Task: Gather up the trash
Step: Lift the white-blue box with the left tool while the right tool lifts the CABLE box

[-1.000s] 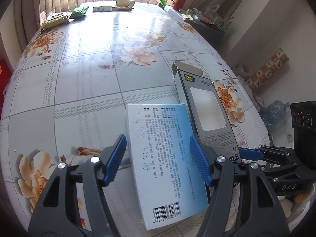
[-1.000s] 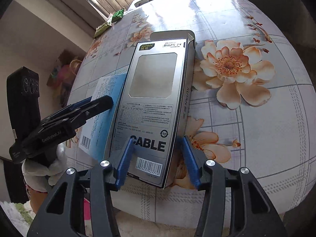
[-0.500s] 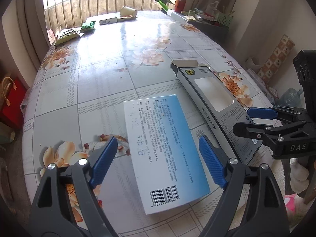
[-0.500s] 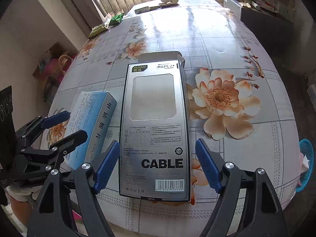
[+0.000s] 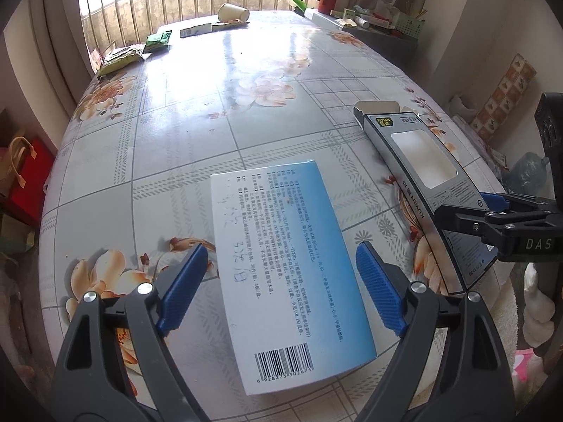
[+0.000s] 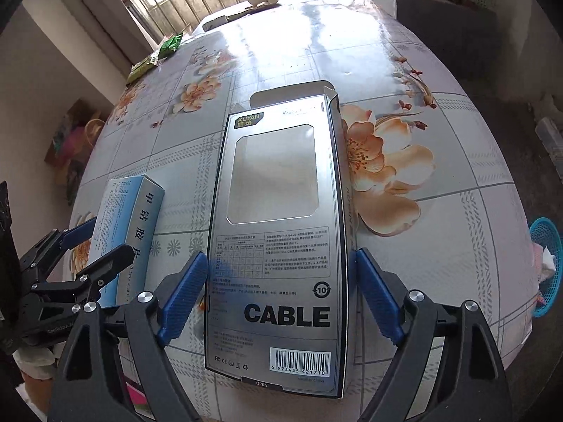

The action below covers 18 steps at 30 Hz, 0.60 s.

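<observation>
A white and blue medicine box point(image 5: 288, 267) lies flat on the floral table near its front edge. My left gripper point(image 5: 281, 288) is open, its blue pads either side of the box's near half, not touching it. A silver box marked CABLE point(image 6: 281, 239), with a window and an open far flap, lies to the right. My right gripper point(image 6: 278, 295) is open around its near end. The medicine box also shows in the right wrist view point(image 6: 130, 232), and the cable box in the left wrist view point(image 5: 425, 176).
At the table's far end lie a tipped paper cup point(image 5: 233, 12), a flat carton point(image 5: 195, 30) and green snack packets point(image 5: 158, 39). A blue basket point(image 6: 547, 267) with paper sits on the floor at the right. A cluttered shelf point(image 5: 383, 23) stands back right.
Both grippers have opened wide and drawn back a little from the boxes. The two boxes now lie flat on the table, no longer gripped.
</observation>
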Tool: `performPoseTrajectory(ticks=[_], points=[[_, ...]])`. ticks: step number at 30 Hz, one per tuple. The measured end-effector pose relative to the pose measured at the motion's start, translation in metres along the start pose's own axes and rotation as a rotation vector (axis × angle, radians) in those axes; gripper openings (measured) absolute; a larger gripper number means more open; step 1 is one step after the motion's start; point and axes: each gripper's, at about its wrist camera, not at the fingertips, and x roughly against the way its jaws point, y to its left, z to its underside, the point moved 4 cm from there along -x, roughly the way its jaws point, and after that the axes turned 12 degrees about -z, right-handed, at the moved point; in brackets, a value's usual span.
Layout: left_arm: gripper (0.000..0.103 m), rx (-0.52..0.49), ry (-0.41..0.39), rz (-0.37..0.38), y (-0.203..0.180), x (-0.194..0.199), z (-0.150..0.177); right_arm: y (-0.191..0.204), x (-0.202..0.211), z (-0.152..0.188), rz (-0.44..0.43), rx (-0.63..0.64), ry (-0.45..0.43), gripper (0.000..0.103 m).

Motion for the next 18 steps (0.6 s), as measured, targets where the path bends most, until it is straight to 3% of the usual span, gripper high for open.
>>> performPoseTrajectory(ticks=[4,8,15,18], points=[[0.082,0.001,0.007,-0.035,-0.003,-0.008,-0.001,-0.021,0.021,0.005,-0.035,-0.051,-0.049,0.082],[0.074,0.015,0.024,-0.026,-0.004,-0.01,0.002,-0.029,0.035,0.003,-0.05,-0.076,-0.094,0.083],[0.074,-0.017,0.032,-0.013,-0.017,0.002,0.01,-0.016,0.025,0.0,-0.013,-0.027,-0.071,0.083],[0.08,-0.003,0.037,-0.024,-0.017,0.0,0.008,-0.008,0.017,-0.001,0.014,0.004,-0.055,0.083]])
